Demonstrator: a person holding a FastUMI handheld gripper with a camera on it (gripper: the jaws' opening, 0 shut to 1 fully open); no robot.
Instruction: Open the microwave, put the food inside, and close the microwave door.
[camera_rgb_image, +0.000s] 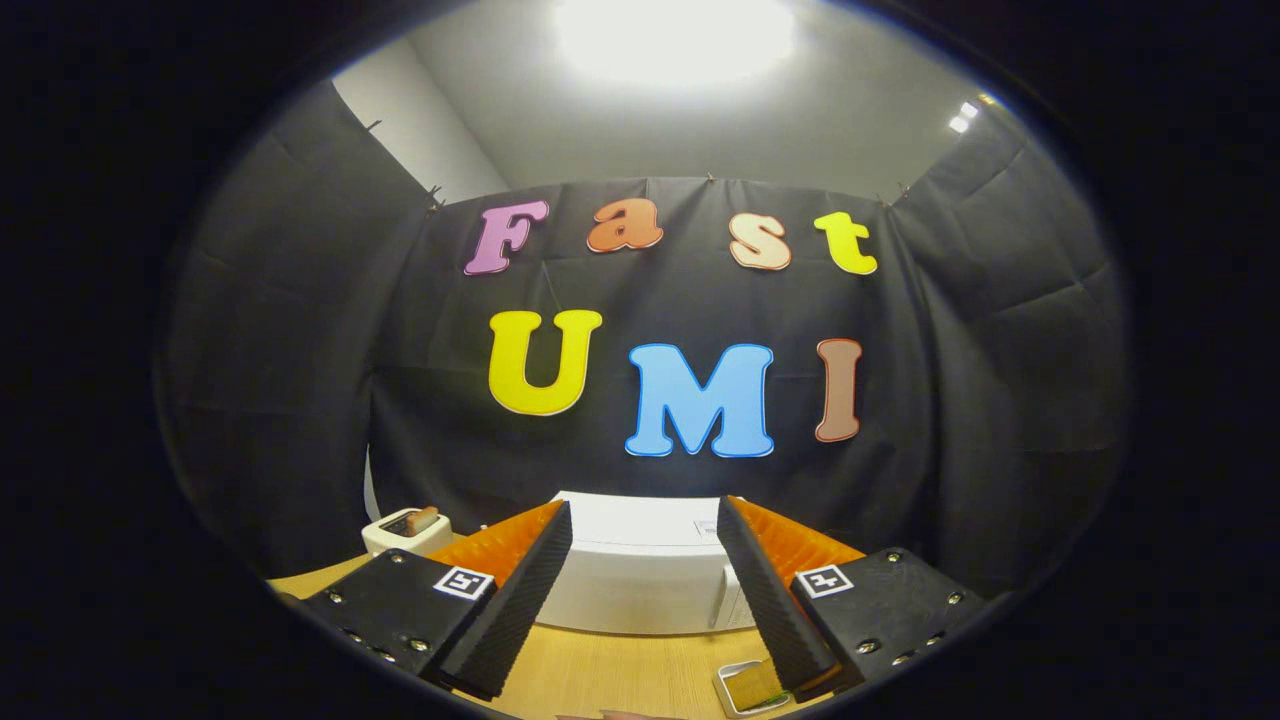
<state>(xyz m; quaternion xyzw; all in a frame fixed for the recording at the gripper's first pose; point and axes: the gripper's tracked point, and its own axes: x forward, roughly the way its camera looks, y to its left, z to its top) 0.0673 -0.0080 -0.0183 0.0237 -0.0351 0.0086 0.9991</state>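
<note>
A white microwave (640, 570) stands on the wooden table (590, 665) against the black cloth wall, straight beyond my fingers, with its door shut. My gripper (645, 520) is open and held above the table, nothing between its black ribbed pads (520, 600). The food, a yellowish piece in a small clear tray (752, 688), lies on the table just below the right finger, partly hidden by it.
A white toaster (405, 530) with a slice of bread sticking out stands to the left of the microwave, behind the left finger. Black cloth walls close in the booth on three sides.
</note>
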